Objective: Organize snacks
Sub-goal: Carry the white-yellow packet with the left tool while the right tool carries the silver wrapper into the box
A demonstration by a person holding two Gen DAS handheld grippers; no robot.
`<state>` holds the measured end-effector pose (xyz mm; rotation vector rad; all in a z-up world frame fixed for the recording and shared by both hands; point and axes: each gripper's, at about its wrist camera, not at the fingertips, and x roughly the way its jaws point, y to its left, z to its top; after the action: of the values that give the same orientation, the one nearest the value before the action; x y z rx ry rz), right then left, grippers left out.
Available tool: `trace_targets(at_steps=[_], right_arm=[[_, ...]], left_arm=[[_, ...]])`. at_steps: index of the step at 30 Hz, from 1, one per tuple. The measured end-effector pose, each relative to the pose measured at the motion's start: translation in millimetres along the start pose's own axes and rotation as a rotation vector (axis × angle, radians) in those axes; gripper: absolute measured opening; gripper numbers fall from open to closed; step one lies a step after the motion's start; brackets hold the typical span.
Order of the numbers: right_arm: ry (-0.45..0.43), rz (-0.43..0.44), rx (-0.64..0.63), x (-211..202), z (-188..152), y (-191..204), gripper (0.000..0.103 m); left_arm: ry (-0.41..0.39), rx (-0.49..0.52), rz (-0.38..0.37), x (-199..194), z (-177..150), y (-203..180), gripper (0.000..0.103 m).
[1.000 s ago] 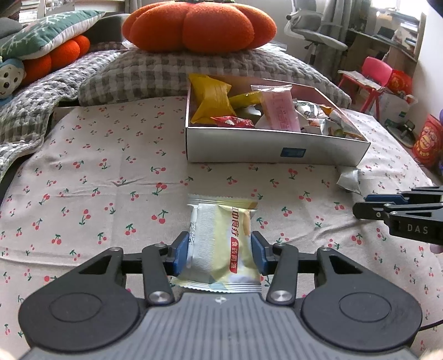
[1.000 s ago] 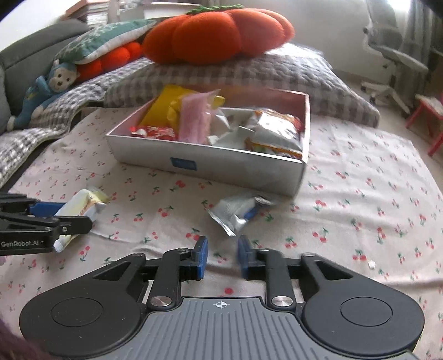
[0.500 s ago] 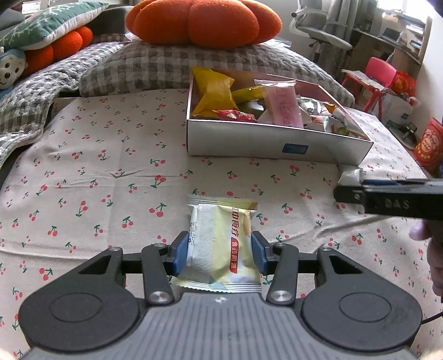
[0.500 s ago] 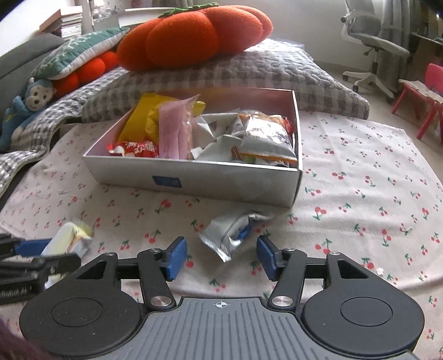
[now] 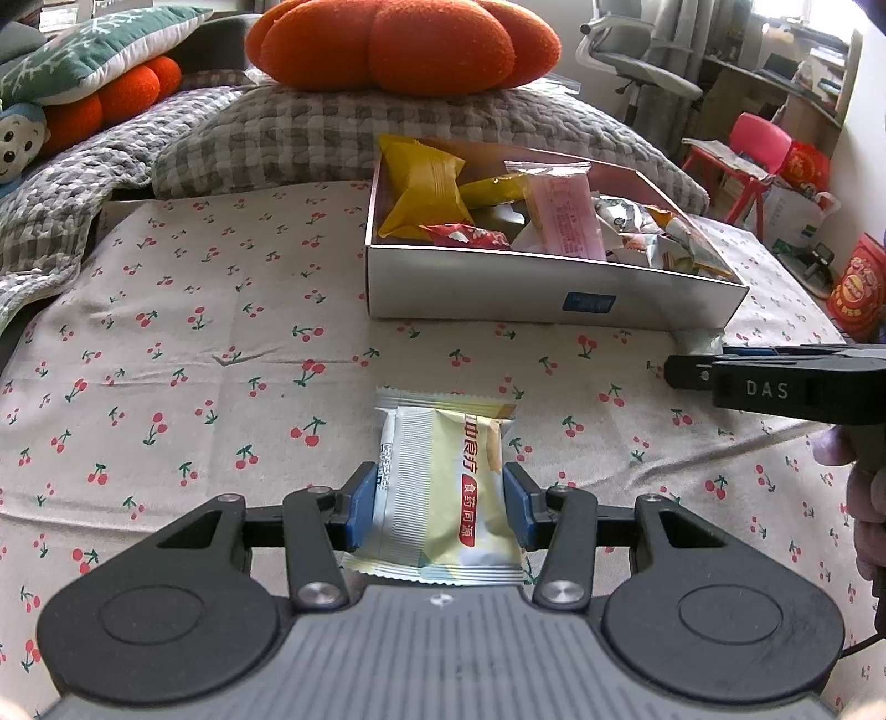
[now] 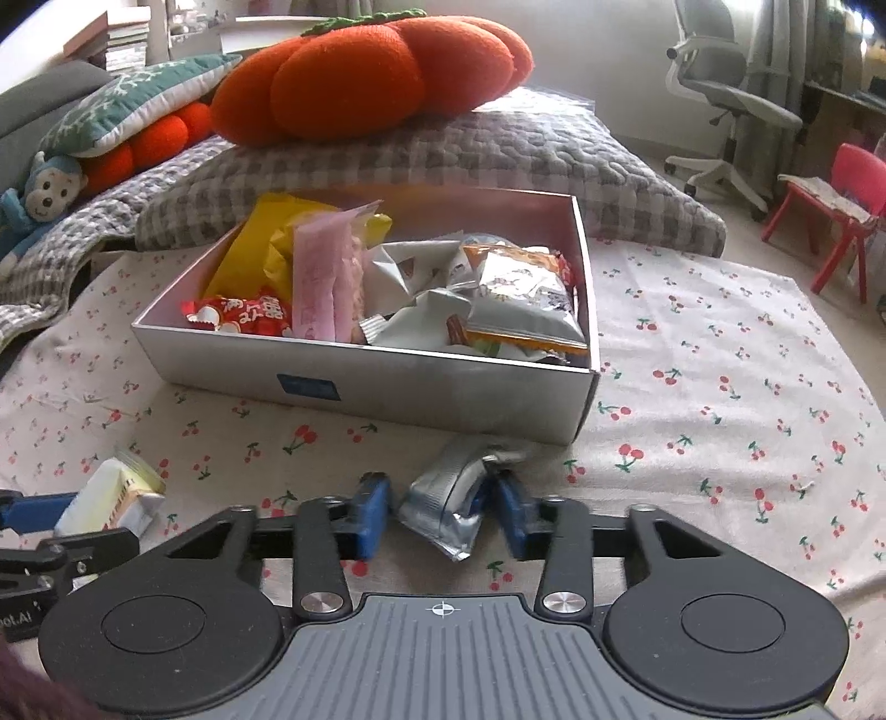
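Snacks fill most of the silver box (image 6: 387,382) that sits on the cherry-print sheet (image 5: 183,354) of the bed, in front of a grey checked pillow (image 5: 310,133) topped by an orange pumpkin cushion (image 5: 398,44). Inside the box lie a yellow packet (image 5: 426,188), a pink packet (image 6: 326,282), a red wrapper (image 6: 243,315) and several silver bags.

Left gripper (image 5: 440,512) points level toward the box from the near side of the bed, held low over the sheet. Its blue pads press both long edges of a pale yellow snack packet (image 5: 443,487), which stands lengthwise between them with its far end sticking out past the fingertips.

Right gripper (image 6: 440,518) is lowered just in front of the box's near right corner, also aimed at the box. Its fingers are set at a medium gap on either side of a crumpled silver packet (image 6: 454,498) lying on the sheet; the right pad looks to be against the foil, the left pad just beside it, and a firm clamp cannot be told. In the left wrist view this gripper (image 5: 714,368) reaches in from the right edge, seen side-on, with the person's hand (image 5: 869,498) behind it.
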<state>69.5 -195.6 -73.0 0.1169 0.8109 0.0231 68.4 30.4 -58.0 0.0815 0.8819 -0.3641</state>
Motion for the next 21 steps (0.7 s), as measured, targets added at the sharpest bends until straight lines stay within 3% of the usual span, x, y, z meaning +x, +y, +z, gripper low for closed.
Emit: trace_targets(at_steps=[2,10,21], right_arm=[[0.003,0.009,0.006,-1.7,-0.3,-3.8,0.028],[0.026,0.065,0.032,-19.1,2.1,-22.9,0.026],[0.006,0.182,0.036,-51.4,22.6,-40.8,0.026]], left_arm=[[0.002,-0.002,0.000,0.8,2.0,-1.4,0.044],[0.011,-0.027,-0.012,-4.1,15.2,-2.4,0.043],[-0.033,-0.187,-0.079,-26.8,43.2,10.9,0.042]])
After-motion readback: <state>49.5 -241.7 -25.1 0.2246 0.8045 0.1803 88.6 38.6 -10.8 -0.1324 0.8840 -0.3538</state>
